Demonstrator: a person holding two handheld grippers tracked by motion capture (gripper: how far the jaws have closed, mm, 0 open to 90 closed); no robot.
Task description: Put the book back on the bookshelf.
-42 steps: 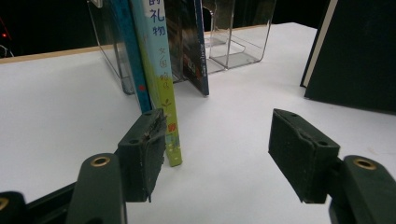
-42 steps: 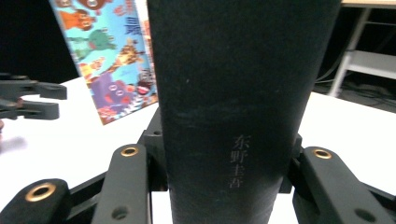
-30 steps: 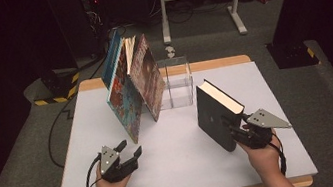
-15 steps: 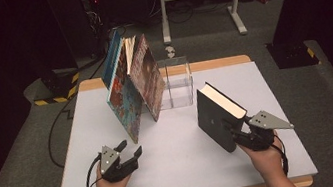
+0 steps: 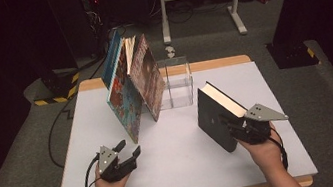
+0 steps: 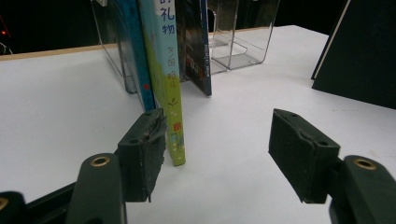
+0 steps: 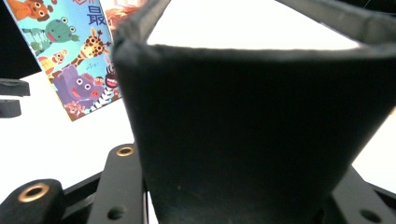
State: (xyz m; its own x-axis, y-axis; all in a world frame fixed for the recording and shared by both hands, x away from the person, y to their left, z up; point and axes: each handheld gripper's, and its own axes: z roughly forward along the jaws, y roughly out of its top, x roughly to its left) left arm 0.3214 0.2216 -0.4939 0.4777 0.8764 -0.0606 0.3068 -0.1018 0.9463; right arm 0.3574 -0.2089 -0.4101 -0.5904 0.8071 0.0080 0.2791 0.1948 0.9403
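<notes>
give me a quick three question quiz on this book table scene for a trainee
1. True or false: the right tongs grip the black book standing upright on the table.
2. Which is empty? A. left tongs B. right tongs
3. Fill in: the picture books lean against a clear ___.

Key
1. True. In the right gripper view the jaws flank the book's spine; they have just been closing slightly.
2. A. The pads stand apart with nothing between them.
3. Stand: a clear plastic holder at the table's far side.
</notes>
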